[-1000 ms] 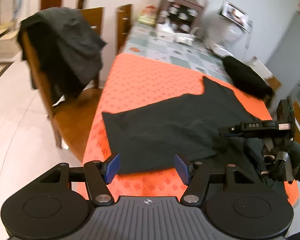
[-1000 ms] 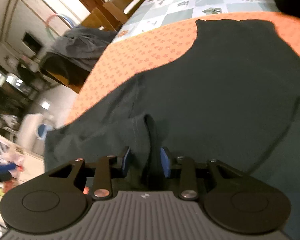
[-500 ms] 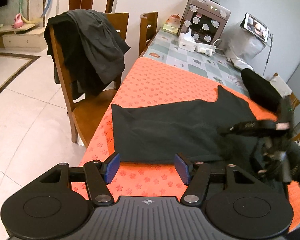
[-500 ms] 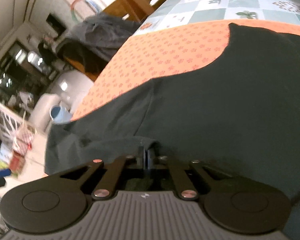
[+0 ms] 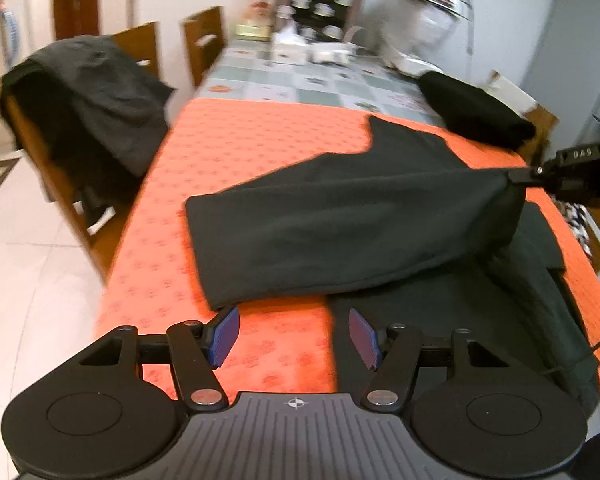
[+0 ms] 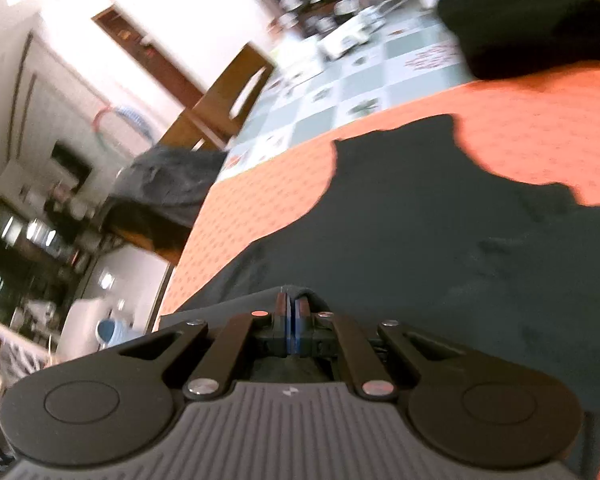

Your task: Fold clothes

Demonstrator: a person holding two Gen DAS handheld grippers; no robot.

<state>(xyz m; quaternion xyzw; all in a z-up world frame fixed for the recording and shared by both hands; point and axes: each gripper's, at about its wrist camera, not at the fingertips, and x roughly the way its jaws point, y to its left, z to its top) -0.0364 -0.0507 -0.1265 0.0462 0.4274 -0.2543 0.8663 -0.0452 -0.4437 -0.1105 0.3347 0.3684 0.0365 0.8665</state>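
A black garment (image 5: 340, 216) lies spread on the orange tablecloth (image 5: 240, 152). My right gripper (image 6: 291, 316) is shut on a pinched fold of this garment (image 6: 440, 248). In the left wrist view the right gripper (image 5: 520, 174) holds one edge lifted above the table at the right, so the cloth hangs in a raised fold. My left gripper (image 5: 294, 336) stands open near the table's front edge, just in front of the garment's near hem, with nothing between its blue pads (image 5: 224, 334).
A folded black pile (image 5: 476, 116) sits at the far right of the table. A wooden chair draped with dark clothes (image 5: 88, 100) stands at the left. Boxes and an appliance (image 5: 320, 12) crowd the far end on a checked cloth.
My right gripper went from open around the fold to shut on it, then lifted the edge upward and to the right. The left gripper stayed open and shifted slightly.
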